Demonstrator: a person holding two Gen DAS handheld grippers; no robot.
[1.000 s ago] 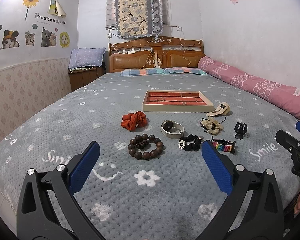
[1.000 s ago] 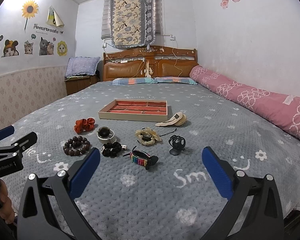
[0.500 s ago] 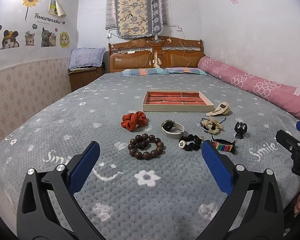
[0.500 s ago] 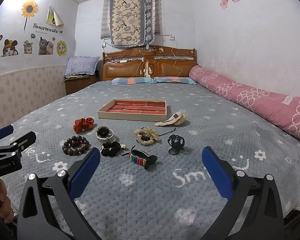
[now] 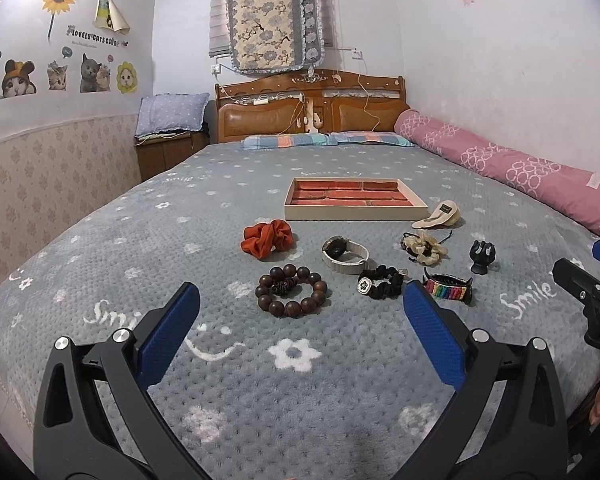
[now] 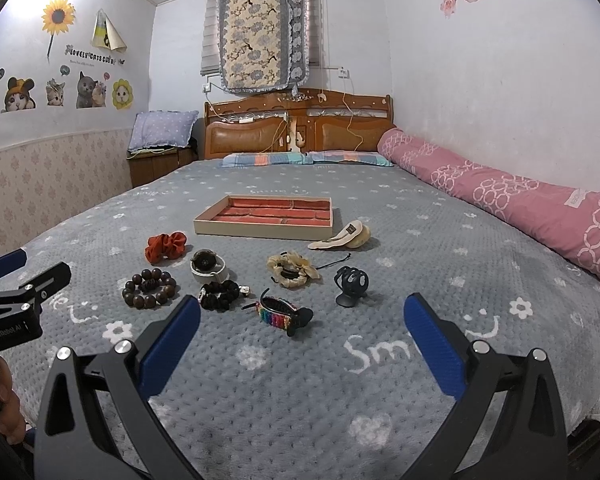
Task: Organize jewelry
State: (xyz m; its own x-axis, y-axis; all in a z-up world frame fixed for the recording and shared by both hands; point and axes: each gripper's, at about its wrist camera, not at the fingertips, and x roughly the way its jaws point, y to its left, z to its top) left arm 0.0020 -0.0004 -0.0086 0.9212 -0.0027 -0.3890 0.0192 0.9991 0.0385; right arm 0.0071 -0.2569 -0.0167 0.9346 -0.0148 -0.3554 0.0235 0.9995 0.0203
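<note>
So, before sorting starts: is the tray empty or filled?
Empty: the tray's red compartments show nothing inside, and every jewelry piece lies on the blanket.

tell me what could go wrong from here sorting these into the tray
1. The black scrunchie lies touching the watch and close to the beads, so open jaws closing on one might drag a neighbour.
2. The blanket is plush; a finger pressed low may snag it.
3. The tray sits beyond all the pieces, so a carry passes over them, and a slip could scatter them.
</note>
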